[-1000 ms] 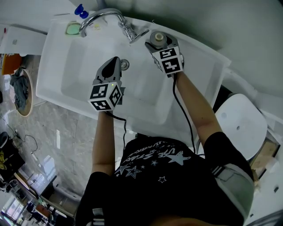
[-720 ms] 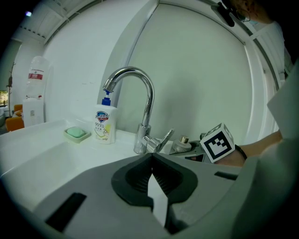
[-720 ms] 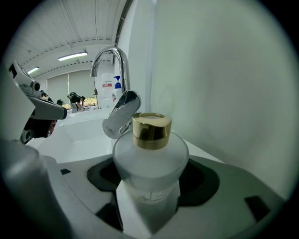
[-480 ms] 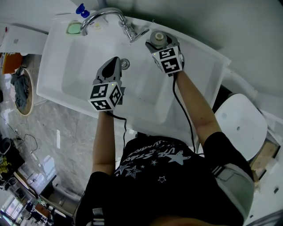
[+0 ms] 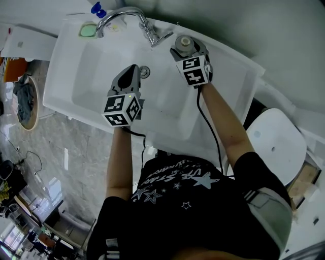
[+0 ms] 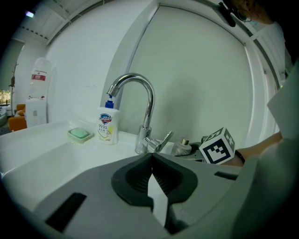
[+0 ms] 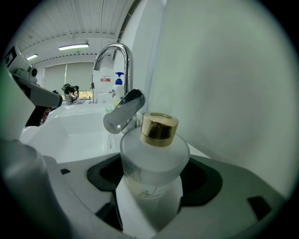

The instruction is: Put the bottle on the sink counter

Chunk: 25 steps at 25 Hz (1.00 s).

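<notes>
A frosted white bottle with a gold cap stands upright between the jaws of my right gripper, which is shut on it. In the head view the bottle is over the back ledge of the sink counter, just right of the tap lever; whether it touches the counter is hidden. From the left gripper view the bottle shows small beside the marker cube. My left gripper hangs over the basin, jaws closed together with nothing between them.
A chrome gooseneck faucet rises at the back of the sink. Left of it stand a blue-pump soap bottle and a green soap bar in a dish. The drain lies beside my left gripper. A white toilet lid is at the right.
My right gripper with the bottle has shifted slightly to the right and toward the wall along the back ledge. The left gripper has hardly moved.
</notes>
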### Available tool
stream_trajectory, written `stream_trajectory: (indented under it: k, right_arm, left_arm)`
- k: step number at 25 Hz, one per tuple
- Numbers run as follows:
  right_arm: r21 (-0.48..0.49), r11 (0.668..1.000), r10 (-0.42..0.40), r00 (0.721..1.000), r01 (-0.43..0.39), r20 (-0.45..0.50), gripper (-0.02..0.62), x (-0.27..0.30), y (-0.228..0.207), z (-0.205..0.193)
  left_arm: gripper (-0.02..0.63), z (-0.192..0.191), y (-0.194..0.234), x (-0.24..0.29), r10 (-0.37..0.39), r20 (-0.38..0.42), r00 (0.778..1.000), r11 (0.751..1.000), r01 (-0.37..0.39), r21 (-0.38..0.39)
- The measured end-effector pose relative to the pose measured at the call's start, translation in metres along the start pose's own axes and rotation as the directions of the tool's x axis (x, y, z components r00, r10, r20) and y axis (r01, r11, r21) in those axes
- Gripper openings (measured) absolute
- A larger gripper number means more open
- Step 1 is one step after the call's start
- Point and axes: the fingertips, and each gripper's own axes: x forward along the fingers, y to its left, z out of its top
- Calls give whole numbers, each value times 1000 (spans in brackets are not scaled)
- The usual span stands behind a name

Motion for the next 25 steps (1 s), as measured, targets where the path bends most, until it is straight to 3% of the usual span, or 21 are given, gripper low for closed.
stream_trajectory:
  k: [11,19,25]
  right_arm:
    - [22,1000,15,1000,-15,-13,337,-6,3,-6]
    - [52,998,-18,999,21,-49,337,-34,10,-27]
    - [98,993,-60,998,61,-14,337,-74,18,-27]
  left_arm:
    - [9,-1,-1,-6,-4,7,1000,1000,4,0]
    - [9,-1,-6,-32,-11,26,1000,1000,11,-3]
    - [9,-1,-14,-64,-21,57,998,1000,21,-1]
